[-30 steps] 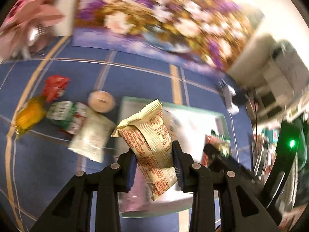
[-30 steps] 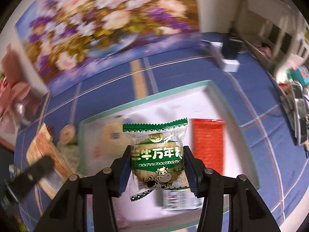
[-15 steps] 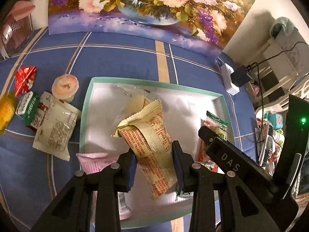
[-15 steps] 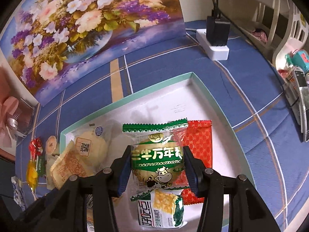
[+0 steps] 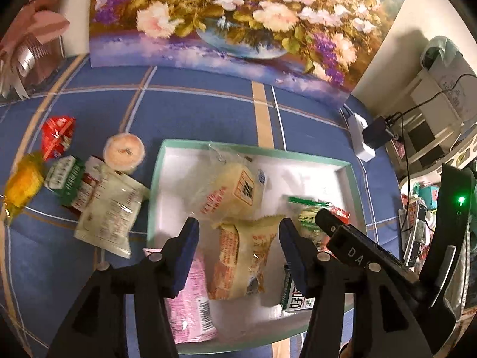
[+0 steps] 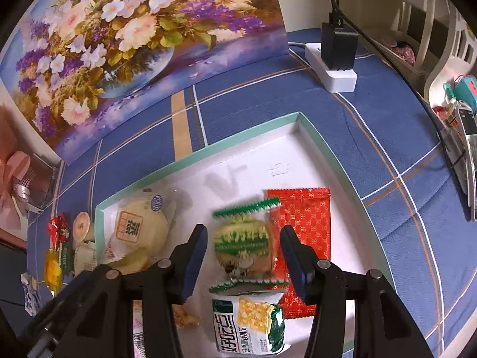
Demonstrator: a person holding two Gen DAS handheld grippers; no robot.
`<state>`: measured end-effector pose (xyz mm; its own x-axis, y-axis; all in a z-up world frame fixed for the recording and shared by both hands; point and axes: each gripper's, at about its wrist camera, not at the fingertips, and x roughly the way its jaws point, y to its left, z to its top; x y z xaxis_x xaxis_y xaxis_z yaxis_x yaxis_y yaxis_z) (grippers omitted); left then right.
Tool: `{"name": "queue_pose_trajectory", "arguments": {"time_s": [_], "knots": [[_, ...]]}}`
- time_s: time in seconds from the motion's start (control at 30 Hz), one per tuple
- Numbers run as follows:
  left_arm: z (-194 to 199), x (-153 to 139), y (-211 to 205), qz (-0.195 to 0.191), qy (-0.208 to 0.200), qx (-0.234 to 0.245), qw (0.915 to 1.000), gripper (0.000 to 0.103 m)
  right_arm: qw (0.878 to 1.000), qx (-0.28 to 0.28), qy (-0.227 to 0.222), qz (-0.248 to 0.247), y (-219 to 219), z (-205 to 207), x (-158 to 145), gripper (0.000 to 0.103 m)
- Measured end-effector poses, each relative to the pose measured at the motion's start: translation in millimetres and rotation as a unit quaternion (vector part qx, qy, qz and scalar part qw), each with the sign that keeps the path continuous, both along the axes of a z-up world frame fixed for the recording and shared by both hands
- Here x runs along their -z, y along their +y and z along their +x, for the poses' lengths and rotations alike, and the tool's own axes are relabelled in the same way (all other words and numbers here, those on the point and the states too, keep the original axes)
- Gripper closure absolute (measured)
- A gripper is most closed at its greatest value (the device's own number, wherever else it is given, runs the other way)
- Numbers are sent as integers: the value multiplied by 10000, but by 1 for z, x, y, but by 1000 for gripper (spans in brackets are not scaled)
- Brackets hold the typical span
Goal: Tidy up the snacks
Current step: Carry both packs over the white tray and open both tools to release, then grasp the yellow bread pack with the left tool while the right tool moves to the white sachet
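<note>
- Green-rimmed tray on your worktop already carries several snacks; you are in the dropping step.
- Your left gripper has just been opening; the tan packet lies loose between its jaws.
- Your right gripper stands apart too, the green-edged cake packet released, untouched.
- Next, judge a reach for the loose snacks left of the tray.

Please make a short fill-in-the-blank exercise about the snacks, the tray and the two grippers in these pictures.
1. The tray has a ____ rim.
2. The red packet lies ____ the tray.
3. The round peach-coloured snack lies ____ the tray, on the cloth.
4. The jaws of the left gripper stand ____.

Missing words: green; inside; outside; open
</note>
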<state>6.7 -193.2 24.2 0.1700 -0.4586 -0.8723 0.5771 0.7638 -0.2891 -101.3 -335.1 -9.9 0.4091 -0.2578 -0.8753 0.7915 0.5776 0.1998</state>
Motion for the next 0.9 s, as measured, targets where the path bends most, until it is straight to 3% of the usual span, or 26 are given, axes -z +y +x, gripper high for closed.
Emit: {"name": "queue_pose_trajectory", "arguments": {"time_s": [0.07,0.13,0.3,0.4,0.57,0.73,0.9], "knots": [[3,-4,4,-12,-54,-91,9999,36,10000,-49,-23,-7,2,0,-2,47],[8,-8,9,39,-148,-228,9996,22,10000,-66,-42,-28,2,0,-3,33],[21,-5,21,472,-544,-635,9954,8,9999,-149,-32,-59,4,2,-1,22],[29,1,30,814,-754,-849,9902,7,9998,-200,-13,-84,7,4,0,16],[43,4,51,1389,-1362,-1324,9719,1,9997,-227,-28,-98,10,5,1,11],[56,6,70,1648,-1544,-1650,9601,1,9996,-251,12,-141,13,5,1,1],[65,4,87,1637,-1495,-1822,9579,1,9993,-343,-88,-147,18,7,-1,0]]}}
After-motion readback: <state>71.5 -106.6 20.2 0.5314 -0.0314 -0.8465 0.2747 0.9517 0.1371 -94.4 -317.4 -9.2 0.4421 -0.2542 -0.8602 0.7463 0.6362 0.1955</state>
